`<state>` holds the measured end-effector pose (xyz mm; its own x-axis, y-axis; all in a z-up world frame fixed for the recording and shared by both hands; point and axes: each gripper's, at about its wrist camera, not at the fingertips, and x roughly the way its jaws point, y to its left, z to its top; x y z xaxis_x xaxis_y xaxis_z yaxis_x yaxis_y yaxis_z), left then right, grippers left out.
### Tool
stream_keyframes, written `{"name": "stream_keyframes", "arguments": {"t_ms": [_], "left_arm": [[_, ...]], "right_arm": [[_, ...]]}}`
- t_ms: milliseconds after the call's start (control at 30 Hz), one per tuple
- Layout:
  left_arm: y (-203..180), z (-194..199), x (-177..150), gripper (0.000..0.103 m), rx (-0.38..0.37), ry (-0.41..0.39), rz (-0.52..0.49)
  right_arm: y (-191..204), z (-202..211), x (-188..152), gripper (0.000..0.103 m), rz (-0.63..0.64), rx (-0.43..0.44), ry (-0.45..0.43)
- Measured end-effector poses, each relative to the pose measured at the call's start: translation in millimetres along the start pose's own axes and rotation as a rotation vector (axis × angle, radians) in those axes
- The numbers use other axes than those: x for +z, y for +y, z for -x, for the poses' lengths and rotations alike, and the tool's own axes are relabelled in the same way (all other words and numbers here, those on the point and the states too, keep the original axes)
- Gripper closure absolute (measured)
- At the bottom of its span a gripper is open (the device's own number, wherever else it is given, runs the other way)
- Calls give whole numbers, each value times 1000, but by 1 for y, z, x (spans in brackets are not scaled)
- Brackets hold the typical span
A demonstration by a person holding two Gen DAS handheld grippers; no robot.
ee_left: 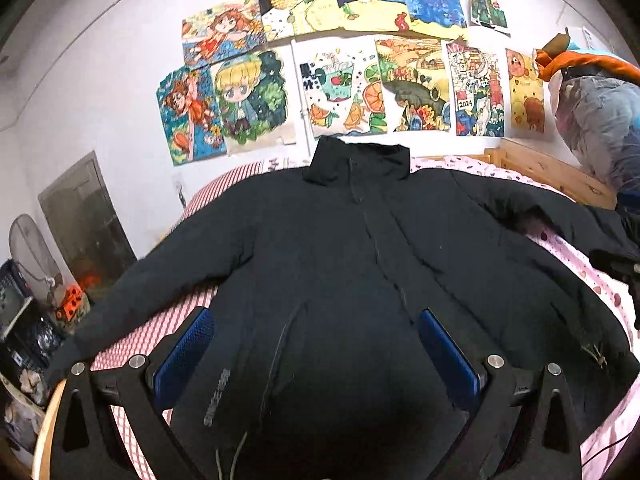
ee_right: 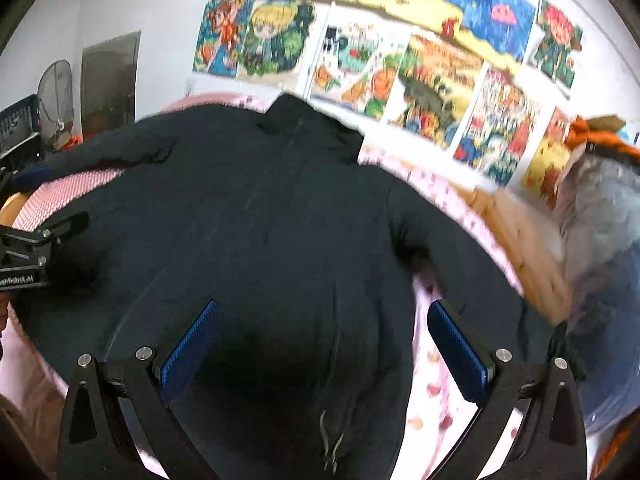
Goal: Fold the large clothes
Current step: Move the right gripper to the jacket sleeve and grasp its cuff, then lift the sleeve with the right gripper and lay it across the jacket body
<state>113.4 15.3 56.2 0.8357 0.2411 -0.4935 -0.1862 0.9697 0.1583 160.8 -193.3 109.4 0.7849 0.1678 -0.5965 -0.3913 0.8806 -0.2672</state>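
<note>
my left gripper [ee_left: 316, 344] wide open, empty, above black jacket [ee_left: 360, 260] hem | my right gripper [ee_right: 324, 340] wide open, empty | sleeves spread to bed [ee_left: 152, 336] edges

Right wrist view. The right gripper [ee_right: 322, 340] hangs above a black jacket [ee_right: 256, 216], its blue-padded fingers [ee_right: 188, 346] spread wide with nothing between them. The jacket lies front-up, collar [ee_right: 296, 118] at the far end, one sleeve stretching far left, the other running down just beyond the right finger. Under that finger shows a pink patterned sheet [ee_right: 434, 376]; a red-checked cover [ee_right: 68, 192] shows far left. The left gripper [ee_right: 36, 240] enters at the left edge, over the jacket — its jaw state cannot be told. Drawings [ee_right: 436, 76] cover the wall ahead; the picture is blurred toward the right.
</note>
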Motion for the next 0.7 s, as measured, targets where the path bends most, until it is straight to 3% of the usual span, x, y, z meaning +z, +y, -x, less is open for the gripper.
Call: {"name": "stream_keyframes", "arguments": {"t_ms": [233, 433, 600, 700], "left_arm": [[-20, -14, 29, 0, 19, 1, -86], [-30, -29, 40, 0, 34, 0, -93], [-40, -49, 43, 0, 30, 36, -87], [-49, -66, 46, 0, 24, 79, -97]], "right_arm": [[-19, -6, 20, 1, -16, -39, -160], [-41, -14, 10, 1, -59, -58, -233], [-60, -28, 0, 1, -101, -96, -213], [-73, -41, -5, 1, -122, -149, -153]]}}
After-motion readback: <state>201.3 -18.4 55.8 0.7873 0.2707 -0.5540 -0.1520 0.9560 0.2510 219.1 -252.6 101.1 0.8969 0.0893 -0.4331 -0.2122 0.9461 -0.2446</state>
